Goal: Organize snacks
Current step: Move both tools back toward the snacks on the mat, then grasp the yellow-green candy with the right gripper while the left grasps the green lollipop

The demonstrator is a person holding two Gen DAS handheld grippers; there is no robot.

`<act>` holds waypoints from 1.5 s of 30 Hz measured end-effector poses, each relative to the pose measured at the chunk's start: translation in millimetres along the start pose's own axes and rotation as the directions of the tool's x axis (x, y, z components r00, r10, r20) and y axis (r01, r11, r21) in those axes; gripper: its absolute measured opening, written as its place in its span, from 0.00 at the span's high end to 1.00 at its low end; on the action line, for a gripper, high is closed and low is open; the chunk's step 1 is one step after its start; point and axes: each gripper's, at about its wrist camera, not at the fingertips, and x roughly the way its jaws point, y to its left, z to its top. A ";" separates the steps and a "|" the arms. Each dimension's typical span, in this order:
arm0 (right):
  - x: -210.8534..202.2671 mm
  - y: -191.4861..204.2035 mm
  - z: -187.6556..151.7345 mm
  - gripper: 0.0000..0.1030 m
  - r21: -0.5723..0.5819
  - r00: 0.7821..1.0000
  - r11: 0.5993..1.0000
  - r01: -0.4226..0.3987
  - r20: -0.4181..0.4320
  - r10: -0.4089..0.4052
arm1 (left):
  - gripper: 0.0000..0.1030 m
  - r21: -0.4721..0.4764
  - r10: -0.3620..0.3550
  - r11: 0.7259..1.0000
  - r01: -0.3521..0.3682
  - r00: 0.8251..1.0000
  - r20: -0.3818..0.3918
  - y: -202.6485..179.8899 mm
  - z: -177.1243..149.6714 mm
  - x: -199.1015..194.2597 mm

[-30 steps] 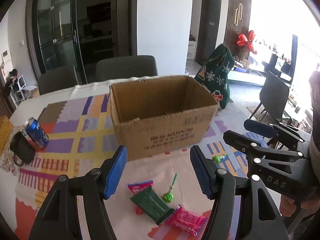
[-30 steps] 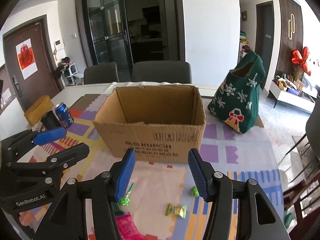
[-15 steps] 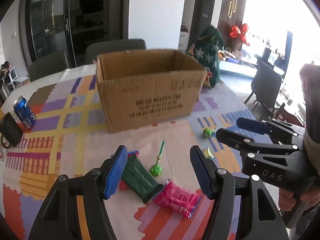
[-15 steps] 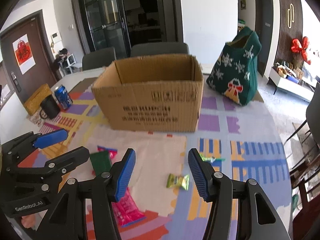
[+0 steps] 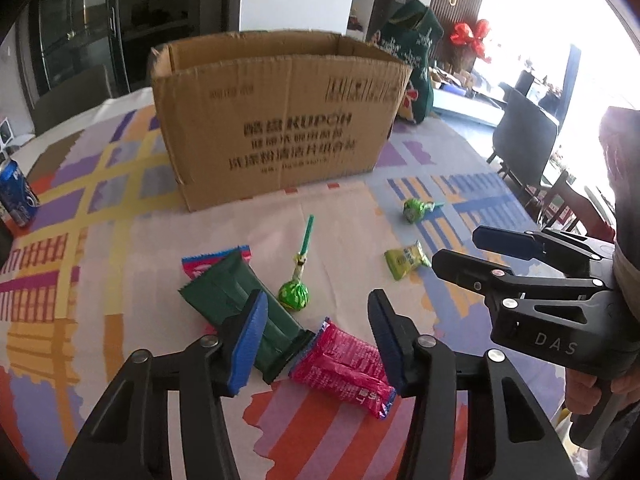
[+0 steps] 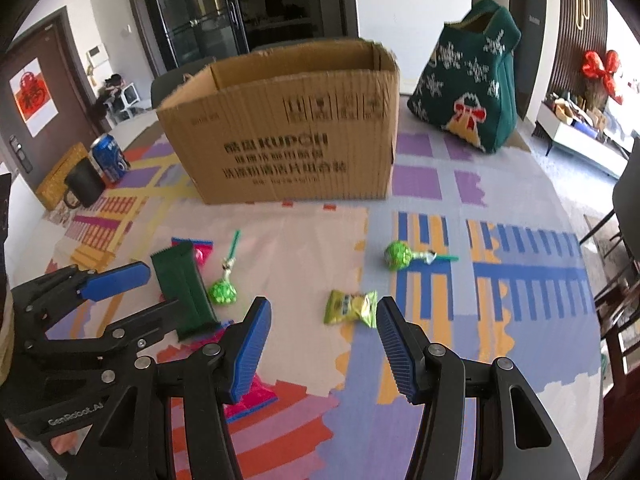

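the cardboard box (image 6: pixel 296 128) stands open-topped at the far side of the tablecloth (image 6: pixel 500 312), walling off the way beyond. in front of it, bare cloth lies between the box and the scattered snacks. the green packet (image 5: pixel 240 312), pink packet (image 5: pixel 344 364) and lollipop (image 5: pixel 294 294) crowd together at the left. the green candy (image 6: pixel 351 307) and second lollipop (image 6: pixel 398 255) lie apart, with room around each. a green bag (image 6: pixel 468 88) stands right of the box.

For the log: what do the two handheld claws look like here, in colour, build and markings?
Both are matte black plastic frames with silver rivets and blue ribbed pads. The left claw has "GenRobot.AI" printed in white on its body, readable in the right wrist view. The right claw reads "DAS" in the left wrist view. No cables show.
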 end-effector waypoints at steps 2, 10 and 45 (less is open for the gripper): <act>6.4 -2.0 -1.8 0.46 0.006 1.000 1.000 0.006 -0.017 -0.006 | 0.56 0.003 0.009 1.000 -0.009 1.000 -0.017 1.5 -1.3 8.3; 33.3 -14.3 -6.5 0.46 0.052 0.996 0.998 0.016 -0.083 -0.012 | 0.68 0.008 0.019 1.000 -0.019 0.999 -0.049 8.2 2.0 31.5; 81.7 -22.8 1.0 0.46 0.053 0.989 0.998 0.040 -0.143 -0.032 | 0.75 -0.012 0.001 1.000 -0.002 0.995 -0.096 2.2 12.6 57.1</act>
